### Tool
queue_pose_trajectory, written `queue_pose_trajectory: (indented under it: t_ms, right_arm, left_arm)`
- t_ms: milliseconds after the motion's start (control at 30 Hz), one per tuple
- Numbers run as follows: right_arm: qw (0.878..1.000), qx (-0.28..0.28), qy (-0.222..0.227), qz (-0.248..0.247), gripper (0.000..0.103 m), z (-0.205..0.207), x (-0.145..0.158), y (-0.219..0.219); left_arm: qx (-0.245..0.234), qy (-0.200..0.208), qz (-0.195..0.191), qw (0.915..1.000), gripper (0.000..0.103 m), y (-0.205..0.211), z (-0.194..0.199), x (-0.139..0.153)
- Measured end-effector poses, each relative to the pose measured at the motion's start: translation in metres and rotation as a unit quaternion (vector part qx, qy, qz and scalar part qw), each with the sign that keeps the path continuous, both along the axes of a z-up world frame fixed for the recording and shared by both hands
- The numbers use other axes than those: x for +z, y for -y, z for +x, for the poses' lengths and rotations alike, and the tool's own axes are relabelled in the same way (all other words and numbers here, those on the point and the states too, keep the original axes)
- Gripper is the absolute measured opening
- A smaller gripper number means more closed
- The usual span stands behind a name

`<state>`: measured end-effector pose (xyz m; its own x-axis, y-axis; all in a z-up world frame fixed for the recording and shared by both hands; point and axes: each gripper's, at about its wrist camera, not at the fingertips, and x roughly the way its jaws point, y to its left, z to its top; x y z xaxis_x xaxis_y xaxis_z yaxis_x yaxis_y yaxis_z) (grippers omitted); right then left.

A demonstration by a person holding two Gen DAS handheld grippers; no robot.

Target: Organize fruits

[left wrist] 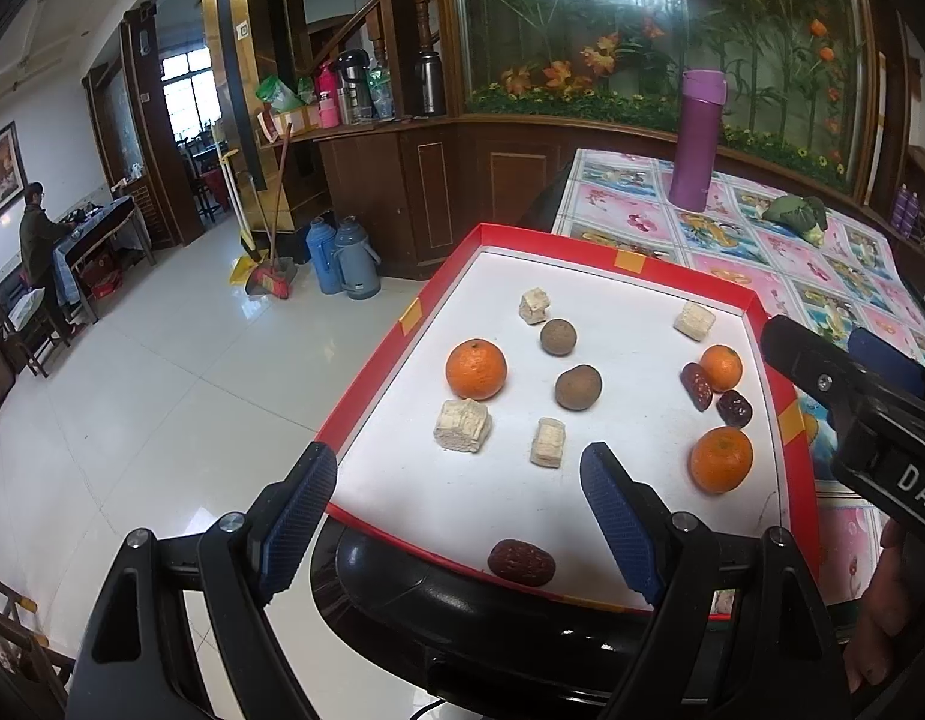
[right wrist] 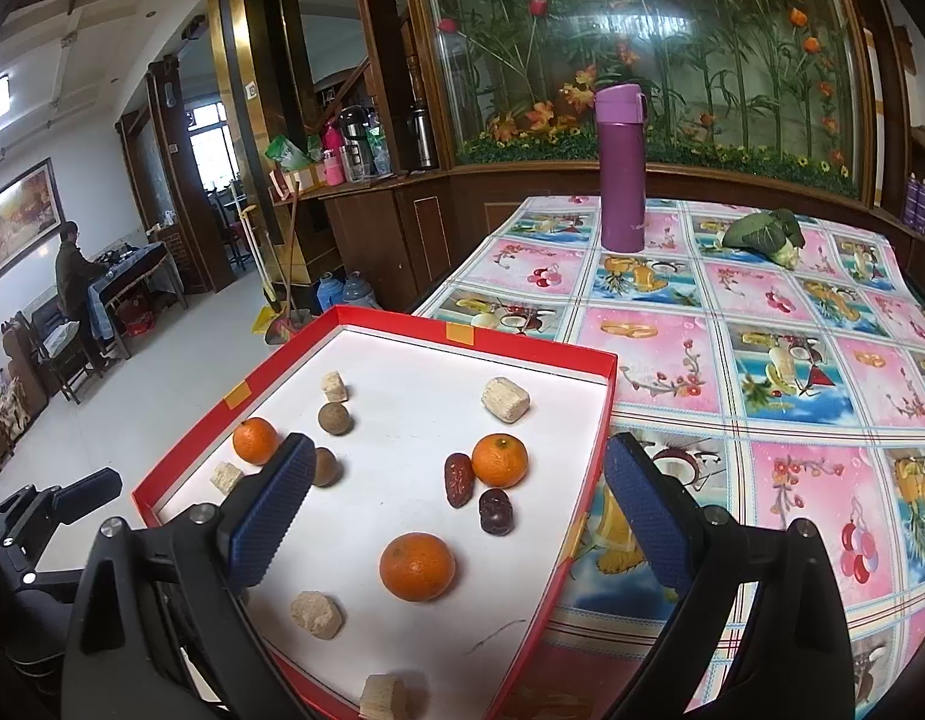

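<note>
A red-rimmed tray with a white floor lies on the table's near left corner. It holds three oranges: one at the left, one at the right, one nearest. Brown round fruits, dark red dates and pale cut chunks lie scattered among them. My left gripper hovers open over the tray's near edge, holding nothing. My right gripper hangs open above the nearest orange, also holding nothing.
A purple flask stands on the patterned tablecloth behind the tray, with a green leafy vegetable to its right. A black chair back sits below the tray. A person sits at a desk far left.
</note>
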<state>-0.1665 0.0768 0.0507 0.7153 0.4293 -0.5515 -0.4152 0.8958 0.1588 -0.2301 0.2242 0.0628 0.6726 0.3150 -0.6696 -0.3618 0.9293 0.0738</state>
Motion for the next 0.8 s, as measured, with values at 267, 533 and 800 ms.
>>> queue_pose_trajectory:
  t_ms: [267, 533, 800]
  right_arm:
    - [1.0, 0.0, 0.0, -0.001, 0.097, 0.0024, -0.0022, 0.001]
    - [1.0, 0.003, -0.001, -0.002, 0.097, 0.0034, -0.005, 0.0003]
    - [1.0, 0.007, -0.003, 0.0, 0.097, 0.0062, -0.0073, -0.002]
  left_arm:
    - [-0.006, 0.001, -0.016, 0.9999, 0.084, -0.0019, 0.0004, -0.0014]
    - [-0.004, 0.002, -0.013, 0.9999, 0.084, -0.0025, 0.0017, 0.0009]
    - [-0.009, 0.004, -0.02, 0.9997, 0.084, -0.0002, 0.0058, 0.0046]
